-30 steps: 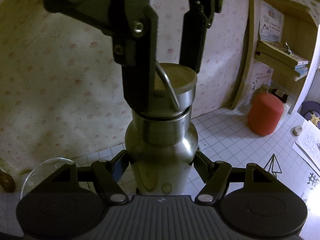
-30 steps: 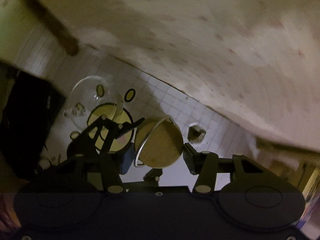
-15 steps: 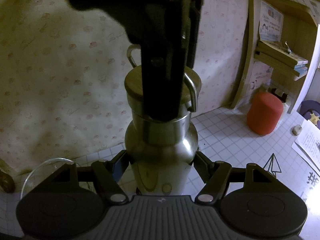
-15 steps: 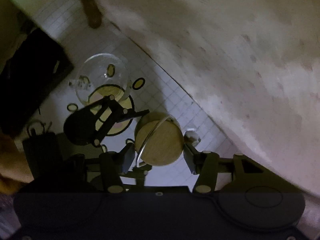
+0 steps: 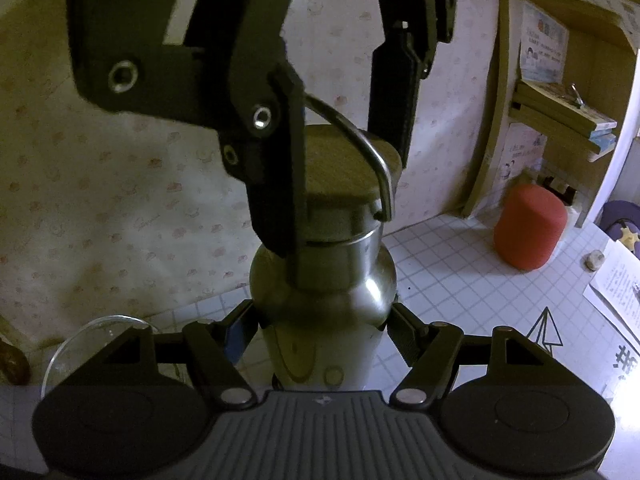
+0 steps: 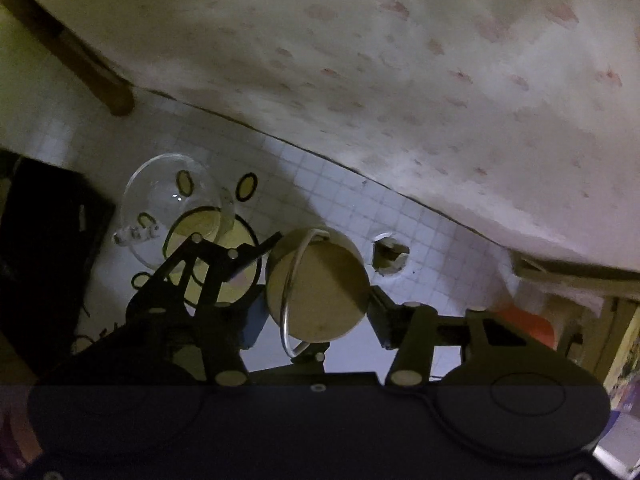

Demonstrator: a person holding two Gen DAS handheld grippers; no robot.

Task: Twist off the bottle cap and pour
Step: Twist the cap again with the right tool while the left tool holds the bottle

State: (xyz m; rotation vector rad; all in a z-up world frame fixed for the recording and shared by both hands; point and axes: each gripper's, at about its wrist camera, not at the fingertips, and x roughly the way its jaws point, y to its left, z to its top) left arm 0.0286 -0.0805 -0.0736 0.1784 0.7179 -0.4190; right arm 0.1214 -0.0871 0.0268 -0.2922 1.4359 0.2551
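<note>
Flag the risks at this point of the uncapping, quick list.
1. The right claw straddles the cap, but its far finger looks apart from the rim, so it may slip when it turns.
2. The wire bail arcs across the cap between the fingers and could snag one.
3. The left claw clamps only the steel bottle; the glass bowl sits close, so a twist could knock it.

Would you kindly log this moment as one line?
left claw: shut on steel bottle | right claw: shut on wooden-topped cap | cap on | glass bowl empty
</note>
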